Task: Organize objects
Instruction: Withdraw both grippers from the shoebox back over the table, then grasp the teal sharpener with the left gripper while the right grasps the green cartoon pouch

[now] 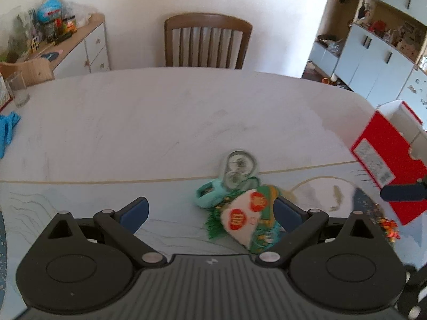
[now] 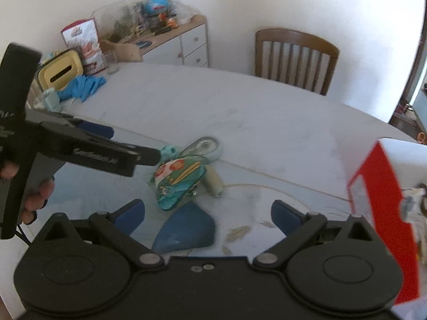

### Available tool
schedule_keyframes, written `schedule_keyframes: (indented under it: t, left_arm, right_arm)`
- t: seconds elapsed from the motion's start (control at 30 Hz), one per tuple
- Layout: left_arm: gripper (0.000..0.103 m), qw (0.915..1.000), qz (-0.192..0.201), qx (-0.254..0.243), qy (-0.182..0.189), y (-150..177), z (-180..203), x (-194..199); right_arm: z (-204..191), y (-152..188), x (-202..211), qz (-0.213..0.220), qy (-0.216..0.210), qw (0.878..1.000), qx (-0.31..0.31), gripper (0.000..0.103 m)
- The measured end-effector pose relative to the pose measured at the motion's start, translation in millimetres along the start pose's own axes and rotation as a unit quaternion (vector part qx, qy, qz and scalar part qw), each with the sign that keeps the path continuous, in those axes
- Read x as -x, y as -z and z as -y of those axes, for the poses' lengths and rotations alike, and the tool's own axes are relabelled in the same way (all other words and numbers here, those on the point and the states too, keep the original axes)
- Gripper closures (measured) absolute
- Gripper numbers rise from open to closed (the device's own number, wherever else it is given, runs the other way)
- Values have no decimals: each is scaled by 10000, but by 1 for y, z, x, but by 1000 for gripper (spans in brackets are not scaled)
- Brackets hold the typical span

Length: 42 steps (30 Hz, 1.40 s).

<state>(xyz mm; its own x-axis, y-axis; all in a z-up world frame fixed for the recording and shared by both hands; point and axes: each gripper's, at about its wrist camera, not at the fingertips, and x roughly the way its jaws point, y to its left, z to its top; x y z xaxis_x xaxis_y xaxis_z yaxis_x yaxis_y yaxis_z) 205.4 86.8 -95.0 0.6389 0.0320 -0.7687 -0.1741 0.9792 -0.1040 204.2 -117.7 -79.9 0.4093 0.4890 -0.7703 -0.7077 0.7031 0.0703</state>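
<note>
On the pale marble-patterned worktop (image 1: 160,122), near its front edge: a heap of small objects (image 1: 240,200), comprising a clear round-ended case, a mint plastic piece and a green printed pouch with red-orange patches, lettering unreadable. Left gripper (image 1: 210,210) jaws wide apart, pouch between them, untouched; right gripper (image 2: 208,217) jaws apart, empty. Red cardboard box (image 1: 387,165) at right, label illegible.

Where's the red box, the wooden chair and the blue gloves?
Red box (image 1: 384,157): left wrist view, its red front face.
Wooden chair (image 1: 208,20): left wrist view, top rail of backrest.
Blue gloves (image 2: 85,86): right wrist view, middle of the pile.
</note>
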Motion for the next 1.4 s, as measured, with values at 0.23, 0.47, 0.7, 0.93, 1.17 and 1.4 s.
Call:
schedule_keyframes:
  t: [0.23, 0.47, 0.7, 0.93, 1.17, 1.4]
  left_arm:
    - [3, 9999, -97, 114, -28, 0, -17, -27]
    - [3, 9998, -108, 98, -95, -4, -19, -47]
    - [9, 9997, -91, 180, 120, -5, -24, -56]
    - [37, 9986, -174, 336, 367, -3, -26, -63]
    - [60, 9973, -150, 444, 563, -2, -26, -64]
    - [66, 9972, -111, 451, 591, -2, -24, -64]
  right_arm:
    - [-15, -5, -35, -106, -87, 9996, 233, 5]
    - [-22, -10, -64, -196, -134, 9992, 331, 9]
    - [-27, -7, -78, -230, -159, 9991, 331, 16]
    - [-26, -6, -87, -254, -189, 9993, 199, 23]
    - [-27, -5, -95, -343, -188, 9992, 120, 35]
    - [-25, -3, -99, -443, -165, 9989, 23, 50]
